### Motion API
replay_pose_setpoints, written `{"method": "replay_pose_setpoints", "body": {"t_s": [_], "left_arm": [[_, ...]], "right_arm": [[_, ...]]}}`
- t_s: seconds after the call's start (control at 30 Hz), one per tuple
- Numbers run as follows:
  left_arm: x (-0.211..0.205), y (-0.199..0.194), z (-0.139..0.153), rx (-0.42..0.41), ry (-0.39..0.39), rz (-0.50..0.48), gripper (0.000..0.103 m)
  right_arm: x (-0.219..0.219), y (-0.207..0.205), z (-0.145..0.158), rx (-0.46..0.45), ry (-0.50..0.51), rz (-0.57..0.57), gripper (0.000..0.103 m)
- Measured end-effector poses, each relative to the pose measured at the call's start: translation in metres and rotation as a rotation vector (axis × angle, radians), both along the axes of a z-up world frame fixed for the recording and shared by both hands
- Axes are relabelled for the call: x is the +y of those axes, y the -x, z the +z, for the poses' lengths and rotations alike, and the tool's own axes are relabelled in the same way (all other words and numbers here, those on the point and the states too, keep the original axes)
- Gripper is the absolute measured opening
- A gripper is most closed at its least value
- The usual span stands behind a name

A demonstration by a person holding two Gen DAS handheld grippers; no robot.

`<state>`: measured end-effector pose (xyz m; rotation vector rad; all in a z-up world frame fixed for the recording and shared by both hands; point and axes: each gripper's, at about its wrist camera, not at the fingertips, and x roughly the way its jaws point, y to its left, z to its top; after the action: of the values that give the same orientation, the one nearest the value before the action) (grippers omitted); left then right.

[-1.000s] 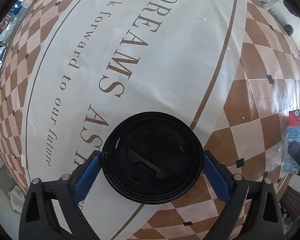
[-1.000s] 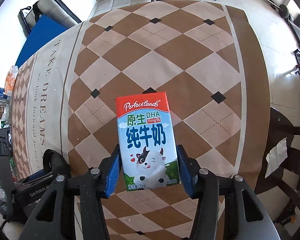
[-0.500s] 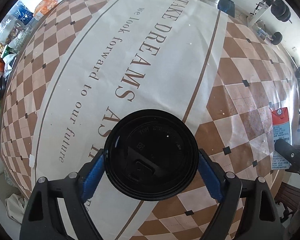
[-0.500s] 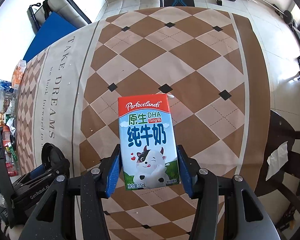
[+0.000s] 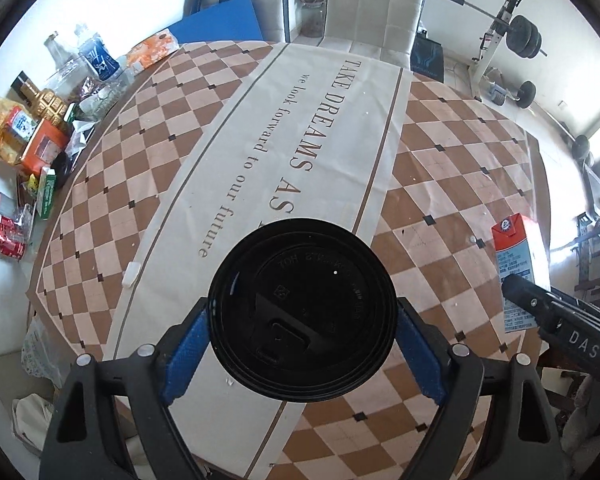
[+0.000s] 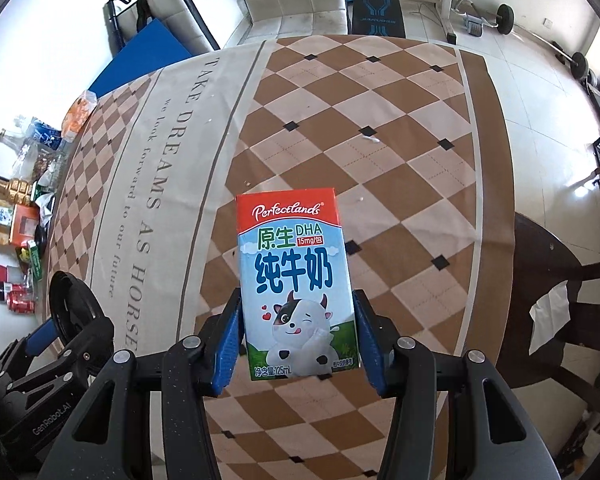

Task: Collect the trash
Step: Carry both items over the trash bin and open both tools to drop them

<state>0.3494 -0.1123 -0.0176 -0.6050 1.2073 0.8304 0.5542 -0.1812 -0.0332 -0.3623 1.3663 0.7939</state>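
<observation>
Left tongs (image 5: 302, 336) clamp a black cup lid (image 5: 302, 310), blue pads (image 5: 184, 356) touching its rim on both sides; lid faces the camera, held above the counter (image 5: 440, 184) over the cream centre strip with the "TAKE DREAMS" print. Whether a cup sits under the lid cannot be told.

Right tongs (image 6: 298, 340) clamp a milk carton (image 6: 296, 284) upright, pads (image 6: 228, 344) pressed on its two side faces near the bottom half; red top, blue front with cow picture. Carton is held above the checkered cloth on the counter's right half.

In the left view the carton (image 5: 514, 264) shows near the counter's right edge with the right tongs' body just below it. In the right view the lid (image 6: 74, 312) shows edge-on at lower left.

Clutter of bottles and snack packs (image 5: 36, 132) along the counter's left edge. Chair (image 5: 374, 20) at the far edge.
</observation>
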Motion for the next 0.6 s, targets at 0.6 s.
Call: {"method": "replay_pose_setpoints", "body": {"t_s": [0.6], "left_arm": [[-0.119,0.22,0.003,-0.088,0.069,-0.023,0.087]], "right_arm": [[-0.174,0.262,0.022,0.06,-0.035,0.004,0.053]]}}
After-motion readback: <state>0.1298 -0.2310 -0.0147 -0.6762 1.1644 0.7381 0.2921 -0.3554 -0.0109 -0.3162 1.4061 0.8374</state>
